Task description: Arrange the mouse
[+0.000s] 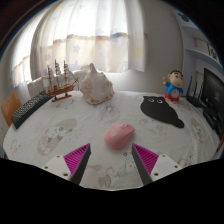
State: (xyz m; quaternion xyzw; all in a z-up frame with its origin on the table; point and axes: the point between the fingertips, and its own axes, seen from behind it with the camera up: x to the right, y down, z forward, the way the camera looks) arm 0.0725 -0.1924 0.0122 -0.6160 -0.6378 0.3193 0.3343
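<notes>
The gripper (112, 160) was spread, its 2 fingers holding nothing. A pink mouse (120, 136) lay on the table (60, 135) just ahead, between them. A good grasp likely meant moving straight forward, centring the mouse before closing.

A pink mouse (119, 136) lies on the table, just ahead of the open fingers (111, 158)

Bright window backlight, fisheye-warped edges
</notes>
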